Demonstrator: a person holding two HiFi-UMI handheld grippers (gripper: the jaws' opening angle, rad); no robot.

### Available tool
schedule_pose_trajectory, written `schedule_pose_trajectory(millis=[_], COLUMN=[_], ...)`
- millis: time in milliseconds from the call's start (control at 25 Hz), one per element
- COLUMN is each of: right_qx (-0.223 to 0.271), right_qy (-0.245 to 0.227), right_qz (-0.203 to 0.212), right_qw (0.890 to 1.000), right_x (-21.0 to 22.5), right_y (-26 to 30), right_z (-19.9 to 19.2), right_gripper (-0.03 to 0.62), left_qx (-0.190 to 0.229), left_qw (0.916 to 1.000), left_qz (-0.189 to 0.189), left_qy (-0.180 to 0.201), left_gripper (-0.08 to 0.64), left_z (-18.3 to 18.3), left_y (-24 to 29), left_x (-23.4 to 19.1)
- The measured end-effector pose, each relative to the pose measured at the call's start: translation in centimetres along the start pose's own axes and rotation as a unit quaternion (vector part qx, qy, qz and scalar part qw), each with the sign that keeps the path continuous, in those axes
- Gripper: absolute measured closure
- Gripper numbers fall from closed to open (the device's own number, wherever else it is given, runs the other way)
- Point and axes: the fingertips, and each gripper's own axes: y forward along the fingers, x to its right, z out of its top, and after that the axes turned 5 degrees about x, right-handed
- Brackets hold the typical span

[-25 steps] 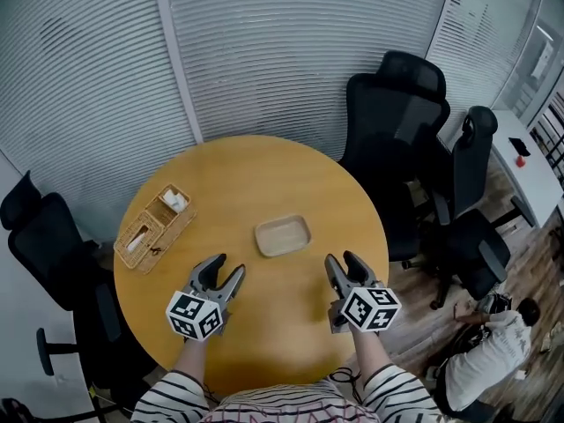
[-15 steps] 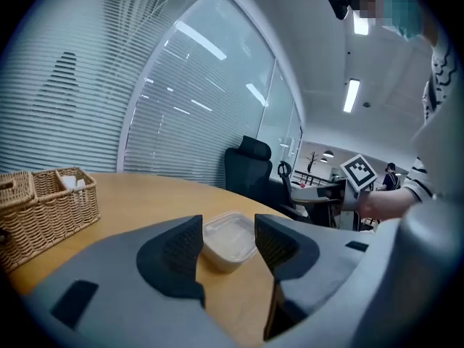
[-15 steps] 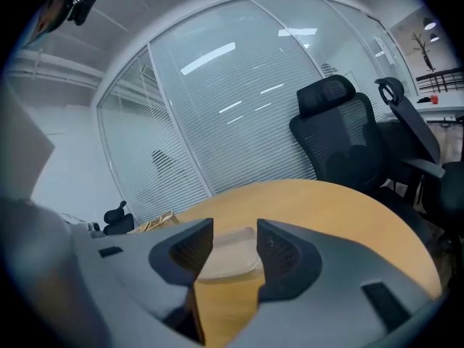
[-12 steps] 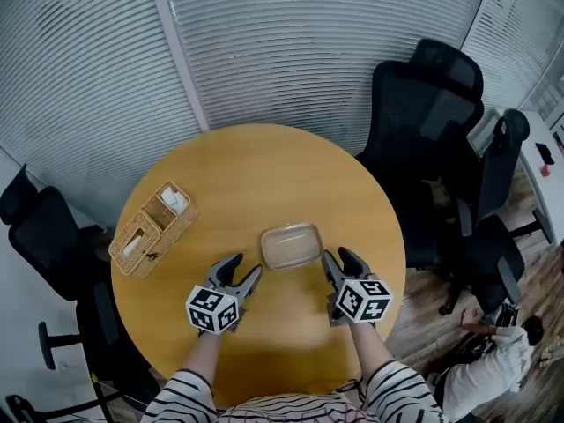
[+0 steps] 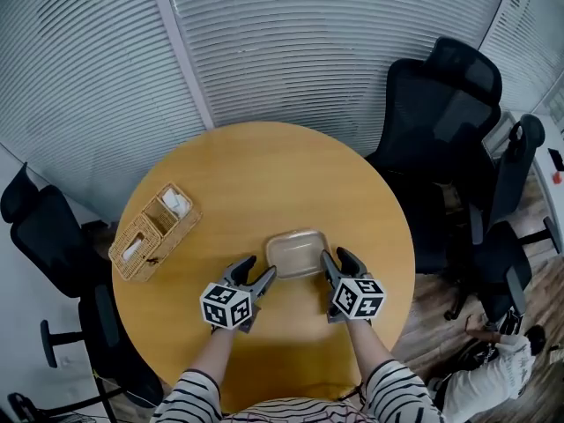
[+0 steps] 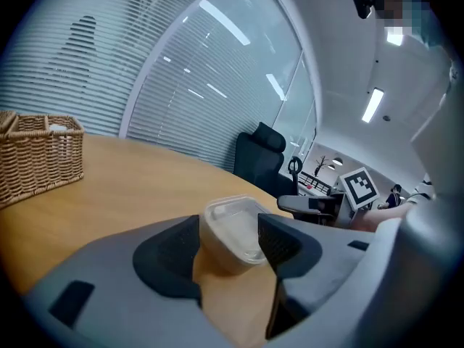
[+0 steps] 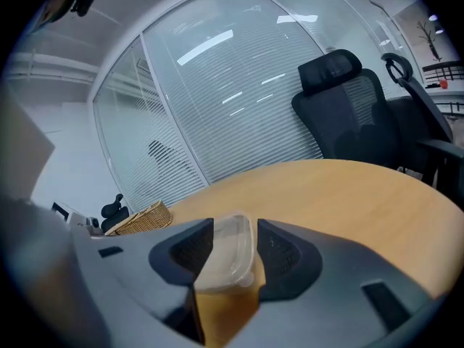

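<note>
A clear lidded plastic container (image 5: 296,254) is seen lying flat on the round wooden desk (image 5: 256,174), in the near half, a little right of centre. It is flanked by both tools. The left hand-held gripper (image 5: 258,269) is held at the container's near-left corner, with its jaws spread apart; in the left gripper view the container's corner (image 6: 230,229) is framed between the two dark pads (image 6: 174,251), at their tips. Contact with the pads cannot be confirmed from any view. The right hand-held gripper (image 5: 337,257) is placed just beside the container's right edge, jaws likewise parted; in the right gripper view the container's side (image 7: 229,254) is seen standing in the gap, near the tips, with the desk surface visible below it. Nothing is clamped by either tool (container looks empty, lid on).

A wicker basket (image 5: 152,232) with compartments is set at the left edge of the desk, well apart from the container; white items are seen in its far compartment. Black office chairs (image 5: 436,130) are grouped to the right of the desk, and another (image 5: 44,236) is stood at the left. A glass wall with lowered blinds (image 5: 291,42) runs along the far side. Striped sleeves (image 5: 194,395) are visible at the near edge.
</note>
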Motion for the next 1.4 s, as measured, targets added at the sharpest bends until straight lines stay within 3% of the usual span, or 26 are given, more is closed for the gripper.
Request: schedule_pose_trajectory(millis=[320, 1400], right_qx=[-0.015, -0.005], right_qy=[0.002, 0.009], right_qz=[0.007, 0.006], right_qw=[1.000, 1.000], right_x=[-0.1, -1.0], right_y=[1.3, 0.0], right_z=[-1.2, -0.6], right_gripper=[0.397, 0.399], left_qx=[-0.015, -0.013], left_qw=[0.9996, 0.9996], left_qz=[-0.003, -0.014], left_qy=[-0.024, -0.022], left_gripper=[0.322, 0.322], left_z=[-1.2, -0.7], left_y=[1.6, 1.6], left_x=[-0.1, 1.7])
